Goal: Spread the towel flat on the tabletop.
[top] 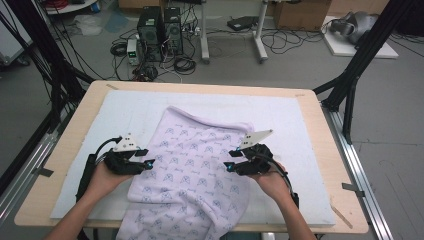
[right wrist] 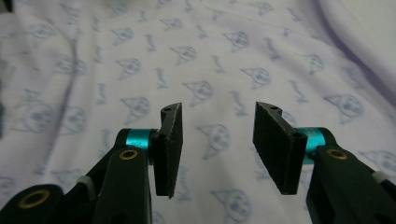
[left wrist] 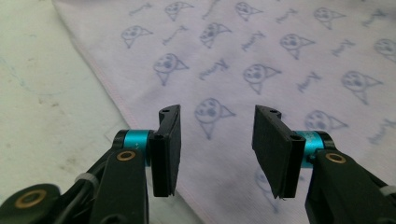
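Lab, computer towers [top: 160, 34], floor cables [top: 280, 40]

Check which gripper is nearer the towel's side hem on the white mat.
Left. The left gripper hangs open right beside the towel hem, mat showing beside its jaw. The right gripper, open, is over the towel's printed middle.

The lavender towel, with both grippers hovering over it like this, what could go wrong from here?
1. The towel hangs over the table's near edge, so a tug could pull more of it off.
2. The left gripper is open over the towel's hemmed edge; closing there might catch just the hem and slip.
3. The right gripper is open above flat mid-cloth, with the folded ridge off to one side, so a pinch might grab several layers or bunch the fabric.
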`<state>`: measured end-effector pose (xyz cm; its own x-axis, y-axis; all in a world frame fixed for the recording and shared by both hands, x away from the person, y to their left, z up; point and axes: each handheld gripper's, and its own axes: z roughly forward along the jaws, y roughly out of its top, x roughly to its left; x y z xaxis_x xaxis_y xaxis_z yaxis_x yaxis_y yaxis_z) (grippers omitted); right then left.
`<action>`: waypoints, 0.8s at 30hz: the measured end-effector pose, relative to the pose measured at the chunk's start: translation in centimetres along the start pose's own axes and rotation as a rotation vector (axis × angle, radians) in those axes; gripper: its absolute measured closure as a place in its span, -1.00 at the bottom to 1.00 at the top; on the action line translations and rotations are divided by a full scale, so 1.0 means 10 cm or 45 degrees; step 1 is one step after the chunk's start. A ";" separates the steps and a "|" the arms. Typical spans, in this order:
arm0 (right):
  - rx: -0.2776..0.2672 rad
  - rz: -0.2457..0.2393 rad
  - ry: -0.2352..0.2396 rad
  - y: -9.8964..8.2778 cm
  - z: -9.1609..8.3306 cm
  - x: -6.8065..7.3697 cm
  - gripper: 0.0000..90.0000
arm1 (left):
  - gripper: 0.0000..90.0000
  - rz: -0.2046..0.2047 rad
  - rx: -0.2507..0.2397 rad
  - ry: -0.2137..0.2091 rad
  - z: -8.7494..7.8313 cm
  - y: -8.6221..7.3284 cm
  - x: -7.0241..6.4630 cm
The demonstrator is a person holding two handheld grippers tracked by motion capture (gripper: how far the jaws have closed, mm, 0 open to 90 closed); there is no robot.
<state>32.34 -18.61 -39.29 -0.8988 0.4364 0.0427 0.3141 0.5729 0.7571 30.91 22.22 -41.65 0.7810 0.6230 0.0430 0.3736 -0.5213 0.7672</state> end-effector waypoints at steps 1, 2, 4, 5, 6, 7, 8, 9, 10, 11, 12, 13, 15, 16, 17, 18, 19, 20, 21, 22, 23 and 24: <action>-0.007 0.004 0.016 -0.03 0.01 0.04 0.16 | 0.16 0.001 -0.004 -0.006 -0.01 -0.02 -0.02; -0.007 0.007 0.015 -0.05 0.02 0.07 0.16 | 0.16 0.003 0.001 -0.007 -0.03 -0.04 -0.04; -0.010 -0.005 0.032 -0.12 0.04 0.15 0.16 | 0.16 0.019 -0.005 -0.030 -0.06 -0.10 -0.10; 0.002 -0.005 0.042 -0.15 0.04 0.19 0.16 | 0.16 0.025 -0.002 -0.044 -0.07 -0.12 -0.12; 0.009 -0.010 0.045 -0.18 0.04 0.22 0.16 | 0.15 0.043 0.016 -0.051 -0.08 -0.15 -0.14; 0.009 -0.004 0.056 -0.22 0.04 0.26 0.16 | 0.15 0.046 0.019 -0.058 -0.08 -0.17 -0.16; 0.004 -0.004 0.066 -0.24 0.04 0.29 0.17 | 0.15 0.053 0.027 -0.068 -0.09 -0.20 -0.18; 0.005 0.000 0.082 -0.28 0.04 0.33 0.17 | 0.15 0.062 0.039 -0.085 -0.10 -0.24 -0.21; 0.014 0.000 0.101 -0.33 0.05 0.39 0.17 | 0.15 0.063 0.045 -0.094 -0.11 -0.26 -0.23; 0.023 -0.008 0.112 -0.36 0.05 0.42 0.18 | 0.15 0.072 0.065 -0.101 -0.11 -0.31 -0.25; 0.043 -0.021 0.130 -0.41 0.07 0.48 0.18 | 0.15 0.073 0.072 -0.107 -0.11 -0.33 -0.26; 0.055 -0.024 0.141 -0.43 0.08 0.52 0.18 | 0.15 0.075 0.089 -0.111 -0.11 -0.38 -0.28; 0.098 -0.037 0.156 -0.51 0.13 0.58 0.23 | 0.27 0.049 0.054 -0.124 -0.12 -0.42 -0.29; 0.119 -0.047 0.163 -0.53 0.15 0.59 0.29 | 0.38 0.064 0.051 -0.139 -0.13 -0.42 -0.29; 0.100 -0.071 0.139 -0.56 0.16 0.61 0.45 | 0.60 0.071 0.043 -0.135 -0.13 -0.43 -0.31; 0.092 -0.076 0.125 -0.57 0.15 0.60 0.59 | 0.78 0.089 0.044 -0.111 -0.14 -0.43 -0.34; 0.093 -0.075 0.132 -0.57 0.14 0.58 0.82 | 0.93 0.095 0.035 -0.100 -0.14 -0.44 -0.36; 0.095 -0.082 0.150 -0.57 0.14 0.56 0.92 | 0.95 0.113 0.039 -0.081 -0.16 -0.44 -0.38; 0.098 -0.087 0.155 -0.57 0.14 0.55 0.94 | 0.96 0.110 0.035 -0.072 -0.17 -0.45 -0.39; 0.098 -0.088 0.161 -0.57 0.14 0.55 0.95 | 0.97 0.105 0.029 -0.059 -0.19 -0.46 -0.39; 0.103 -0.102 0.165 -0.57 0.13 0.54 0.96 | 0.97 0.097 0.023 -0.059 -0.21 -0.48 -0.40; 0.110 -0.099 0.169 -0.57 0.12 0.53 0.96 | 0.97 0.089 0.013 -0.052 -0.23 -0.49 -0.41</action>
<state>26.13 -18.70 -44.12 -0.9521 0.2963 0.0761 0.2620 0.6612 0.7029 24.74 23.61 -44.08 0.8253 0.5603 0.0699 0.3224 -0.5691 0.7565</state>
